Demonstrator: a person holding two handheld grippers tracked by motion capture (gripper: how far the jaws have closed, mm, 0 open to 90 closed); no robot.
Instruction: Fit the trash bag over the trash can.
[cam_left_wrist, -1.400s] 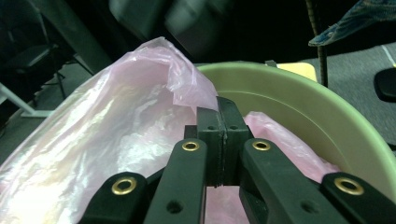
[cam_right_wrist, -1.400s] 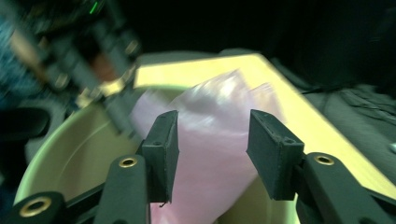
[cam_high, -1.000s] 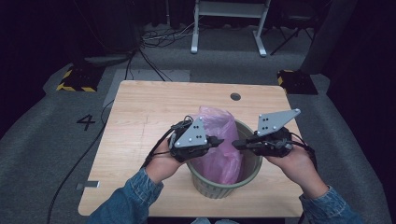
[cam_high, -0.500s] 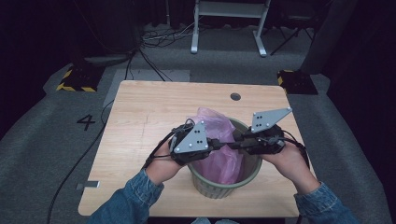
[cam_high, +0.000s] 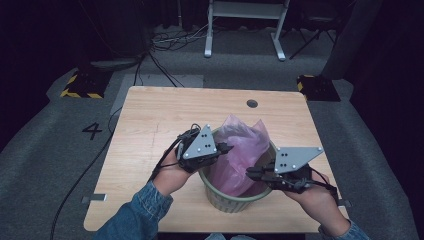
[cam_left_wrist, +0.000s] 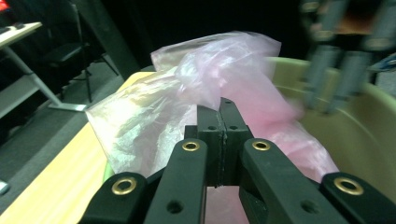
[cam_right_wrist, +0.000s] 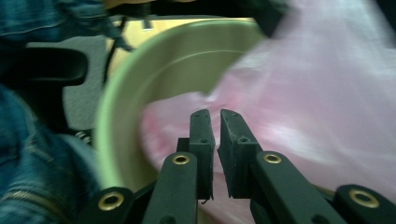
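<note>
Inside the green bin, crumpled translucent pink bag; left tool clamped on it; right tool slightly apart.

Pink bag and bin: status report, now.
Left gripper shut, jaws pressed together at the pink bag; a pinch on the film can't be confirmed. Right gripper slightly open over the green bin, holding nothing. Bag bunched, unspread. Nothing in the way.

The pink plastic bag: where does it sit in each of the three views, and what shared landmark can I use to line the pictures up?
High view: the pink plastic bag bulges out of the green bin, between the left gripper and right gripper.
Left gripper view: the bag spreads across the centre, beyond the shut jaws.
Right gripper view: the bag covers the right side.
Shared landmark: the bin's pale green rim.
</note>
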